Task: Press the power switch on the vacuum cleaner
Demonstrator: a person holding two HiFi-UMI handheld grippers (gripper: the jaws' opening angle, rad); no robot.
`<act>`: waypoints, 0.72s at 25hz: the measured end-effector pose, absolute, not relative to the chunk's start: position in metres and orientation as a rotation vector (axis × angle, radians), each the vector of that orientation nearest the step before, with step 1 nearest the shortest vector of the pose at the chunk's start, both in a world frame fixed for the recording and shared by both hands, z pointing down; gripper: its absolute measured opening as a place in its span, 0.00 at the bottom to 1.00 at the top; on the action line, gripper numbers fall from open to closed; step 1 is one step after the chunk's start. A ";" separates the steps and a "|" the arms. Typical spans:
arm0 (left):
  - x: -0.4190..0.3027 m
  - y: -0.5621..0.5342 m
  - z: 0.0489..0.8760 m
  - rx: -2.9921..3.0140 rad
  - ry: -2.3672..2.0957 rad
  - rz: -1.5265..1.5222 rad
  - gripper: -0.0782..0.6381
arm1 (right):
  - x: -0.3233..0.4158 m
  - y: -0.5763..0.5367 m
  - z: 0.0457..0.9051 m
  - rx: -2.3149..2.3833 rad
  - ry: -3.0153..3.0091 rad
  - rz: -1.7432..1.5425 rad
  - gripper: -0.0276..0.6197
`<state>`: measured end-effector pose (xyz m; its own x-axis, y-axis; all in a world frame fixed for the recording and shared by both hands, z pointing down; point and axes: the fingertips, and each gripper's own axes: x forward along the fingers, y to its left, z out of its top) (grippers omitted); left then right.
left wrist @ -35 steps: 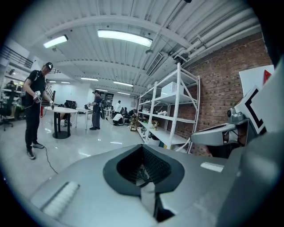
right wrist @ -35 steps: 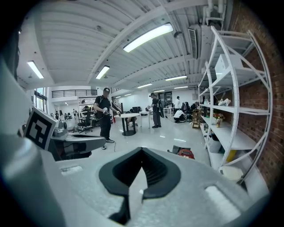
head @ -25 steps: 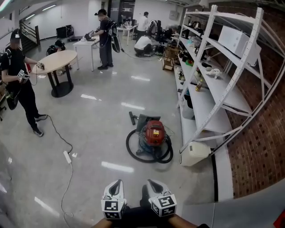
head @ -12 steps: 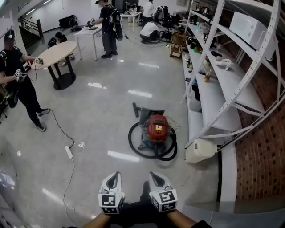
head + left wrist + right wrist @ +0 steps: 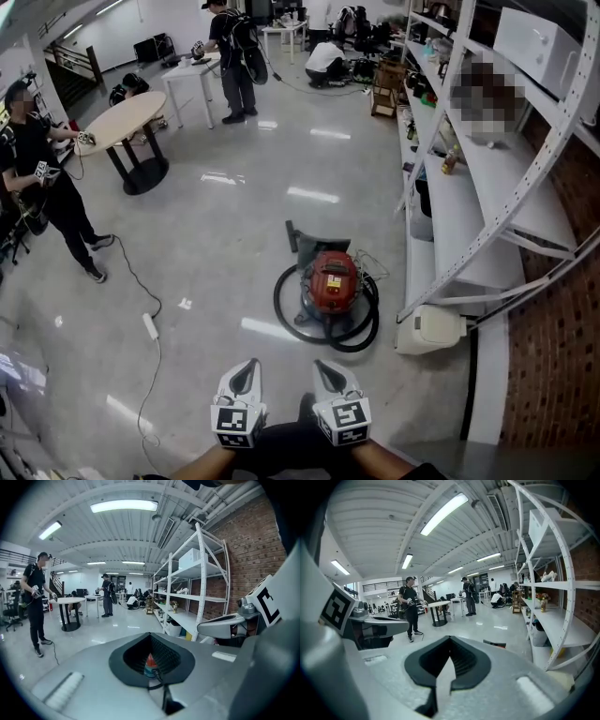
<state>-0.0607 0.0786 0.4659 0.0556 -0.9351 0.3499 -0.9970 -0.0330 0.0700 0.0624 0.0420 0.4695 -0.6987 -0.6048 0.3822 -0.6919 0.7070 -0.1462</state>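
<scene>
The vacuum cleaner (image 5: pixel 332 279) stands on the shiny floor ahead of me, a red drum top on a blue-grey base with a black hose (image 5: pixel 364 330) coiled round it. In the left gripper view its red top (image 5: pixel 150 661) shows through the gap at the jaw tips. My left gripper (image 5: pixel 247 369) and right gripper (image 5: pixel 325 367) are held side by side at the bottom of the head view, well short of the vacuum. Both are shut with nothing held. The switch itself is too small to make out.
White shelving (image 5: pixel 487 202) runs along the right by a brick wall, with a white box (image 5: pixel 428 329) at its foot. A power strip and cable (image 5: pixel 150 325) lie on the floor at left. A person (image 5: pixel 42 178) stands by a round table (image 5: pixel 127 122); others are farther back.
The head view has advanced and tilted down, so the vacuum sits slightly nearer and the shelves loom larger. Both grippers keep their place at the bottom, still shut.
</scene>
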 end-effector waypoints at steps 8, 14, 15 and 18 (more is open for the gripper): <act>-0.042 0.043 0.463 2.052 -1.961 0.315 0.13 | 0.085 0.007 0.470 1.048 -2.629 0.409 0.03; -0.026 0.020 0.452 2.102 -1.913 0.305 0.13 | 0.094 -0.009 0.461 1.080 -2.631 0.405 0.03; -0.023 0.015 0.451 2.117 -1.903 0.308 0.13 | 0.095 -0.012 0.459 1.088 -2.629 0.404 0.03; -0.016 0.000 0.450 2.167 -1.881 0.330 0.13 | 0.099 -0.021 0.460 1.117 -2.616 0.408 0.03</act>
<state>-0.0164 0.0000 0.4500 0.1395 -0.9330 0.3318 -0.9902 -0.1334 0.0413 0.0994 -0.0211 0.4599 -0.6675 -0.6575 0.3493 -0.7327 0.6636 -0.1510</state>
